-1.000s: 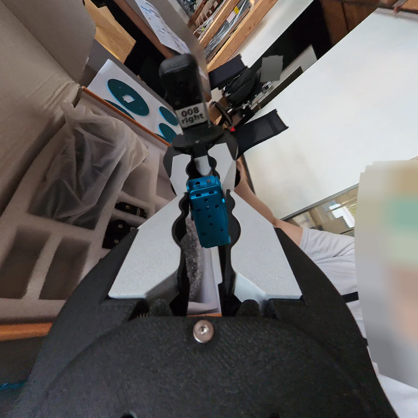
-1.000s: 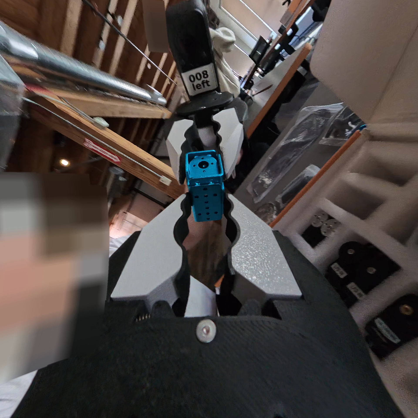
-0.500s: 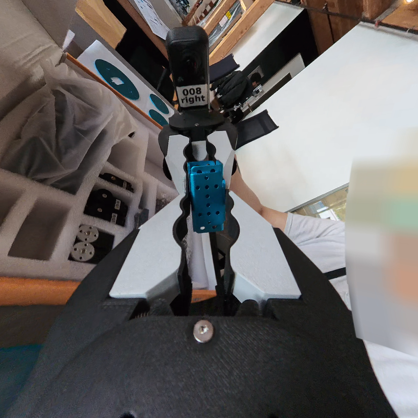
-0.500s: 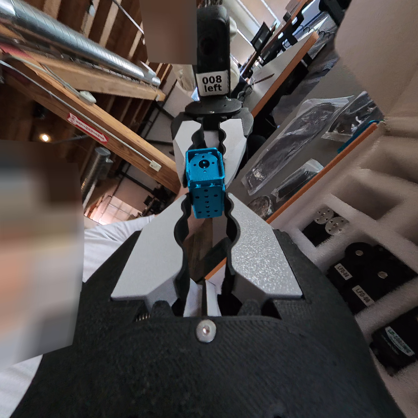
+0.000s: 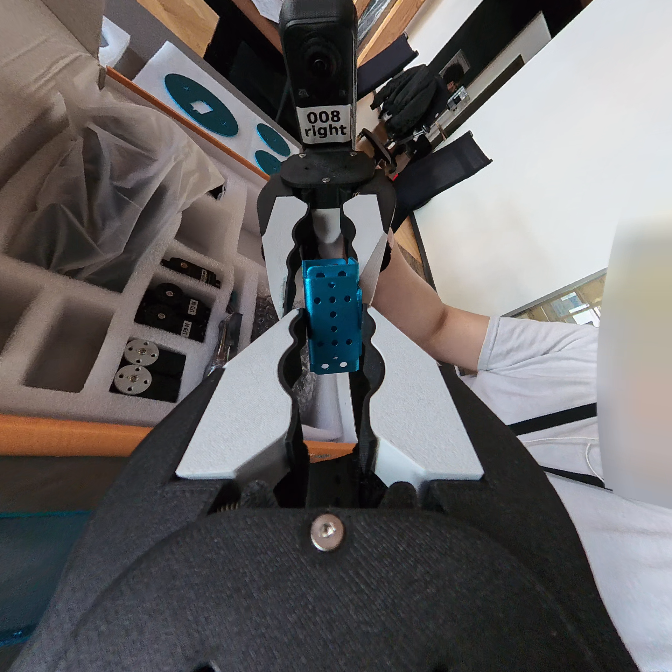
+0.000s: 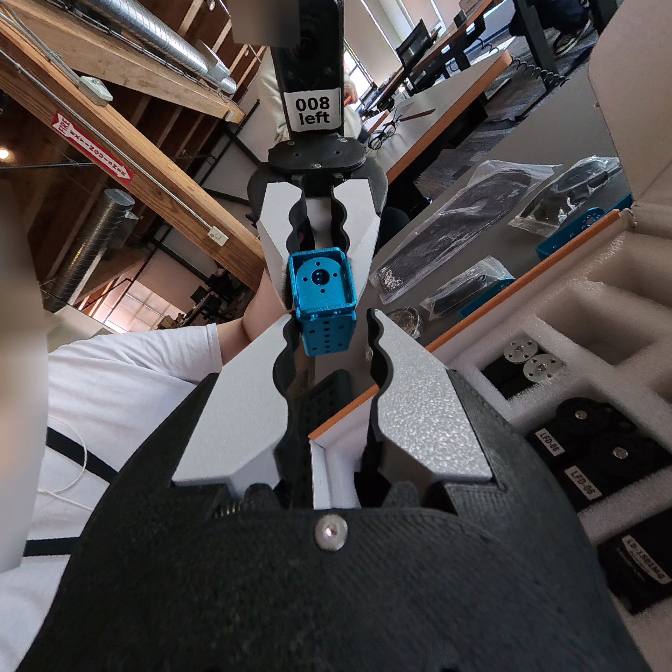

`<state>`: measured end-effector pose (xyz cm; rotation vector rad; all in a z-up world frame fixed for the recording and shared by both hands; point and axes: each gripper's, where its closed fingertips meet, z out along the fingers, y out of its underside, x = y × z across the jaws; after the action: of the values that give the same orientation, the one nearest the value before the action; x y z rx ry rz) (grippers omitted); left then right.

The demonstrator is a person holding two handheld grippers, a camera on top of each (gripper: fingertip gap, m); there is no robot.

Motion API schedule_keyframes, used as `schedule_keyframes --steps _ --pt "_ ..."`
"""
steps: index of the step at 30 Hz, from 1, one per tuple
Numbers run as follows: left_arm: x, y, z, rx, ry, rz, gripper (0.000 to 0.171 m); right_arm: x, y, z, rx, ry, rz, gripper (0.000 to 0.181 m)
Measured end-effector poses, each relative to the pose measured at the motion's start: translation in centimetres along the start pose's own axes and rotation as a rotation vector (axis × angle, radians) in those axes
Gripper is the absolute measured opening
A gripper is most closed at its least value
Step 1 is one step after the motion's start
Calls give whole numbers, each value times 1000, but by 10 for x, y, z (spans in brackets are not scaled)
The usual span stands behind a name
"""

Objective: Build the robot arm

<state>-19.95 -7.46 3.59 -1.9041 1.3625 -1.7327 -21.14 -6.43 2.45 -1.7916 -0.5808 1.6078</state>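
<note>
A blue perforated metal bracket point(image 5: 332, 320) is held in the air between two grippers that face each other tip to tip. My left gripper point(image 5: 331, 312) is shut on it, with both fingertips pressed against its sides. In the right wrist view the bracket point(image 6: 327, 334) shows its open end with a round hole. My right gripper point(image 6: 329, 316) is open. Its tips straddle the bracket's near end, and a gap shows at the right finger. The left gripper point(image 6: 322, 291) clamps the far end.
A white foam tray point(image 5: 91, 298) with an orange-edged box rim lies to the left, holding black servos point(image 5: 171, 312) and silver discs point(image 5: 140, 363). A crumpled plastic bag point(image 5: 102, 189) sits in it. Bagged parts point(image 6: 454, 225) lie on the grey table. A person in a white shirt point(image 6: 120, 382) is close. Less than 4 cm separates the two grippers' tips.
The right gripper's fingers have spread and come off the bracket's sides. The left gripper still grips it. Both views have swung, so more of the foam tray shows.
</note>
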Motion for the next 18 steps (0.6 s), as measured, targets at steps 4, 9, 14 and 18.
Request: schedule_keyframes --steps 4,9,14,18 --pt "1 7 2 -14 -19 16 28 -1 3 -8 0 15 7 37" --pt "-3 41 -31 36 -199 125 29 -6 16 -31 9 95 -73 37" --pt "-43 90 -63 -90 -672 446 29 -15 16 -45 45 174 -167 34" --pt "-57 123 -53 -259 -866 692 28 -30 23 -32 48 169 -217 34"
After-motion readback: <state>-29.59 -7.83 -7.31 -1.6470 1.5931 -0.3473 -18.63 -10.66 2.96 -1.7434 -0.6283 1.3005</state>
